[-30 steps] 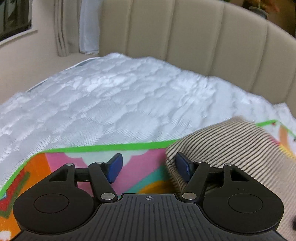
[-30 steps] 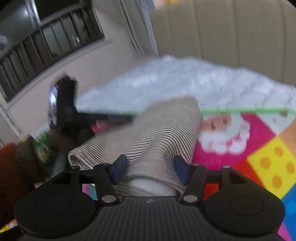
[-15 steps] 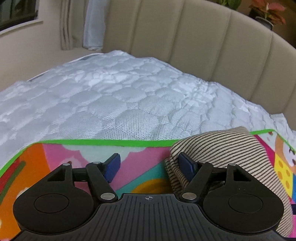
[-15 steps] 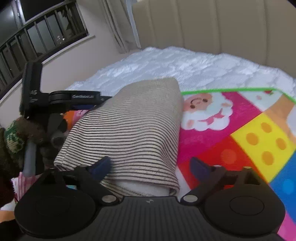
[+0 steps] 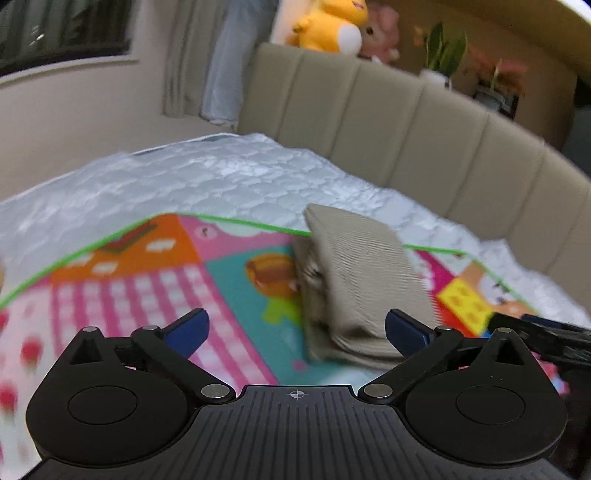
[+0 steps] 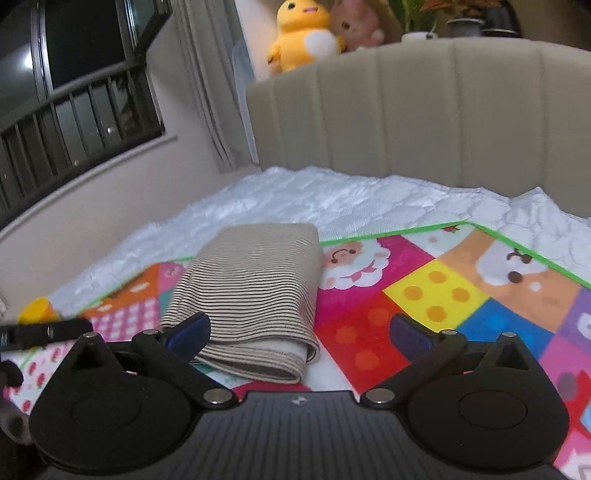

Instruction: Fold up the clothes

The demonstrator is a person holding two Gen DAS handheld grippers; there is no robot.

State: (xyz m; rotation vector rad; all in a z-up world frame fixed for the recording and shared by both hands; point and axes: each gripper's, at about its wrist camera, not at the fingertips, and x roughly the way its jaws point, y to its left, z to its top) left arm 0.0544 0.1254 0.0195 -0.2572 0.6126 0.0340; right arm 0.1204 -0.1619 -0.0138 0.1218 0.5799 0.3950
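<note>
Both jaws drawn back and spread, folded striped garment (image 6: 255, 288) lying ahead

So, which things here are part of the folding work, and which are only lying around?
Part of the job:
- folded striped garment
- left gripper, open, holding nothing
- right gripper, open, holding nothing
- colourful play mat, the surface under the garment

Just lying about:
- yellow plush toy and pink plush toy behind the headboard
- potted plants
- white quilted mattress cover
</note>
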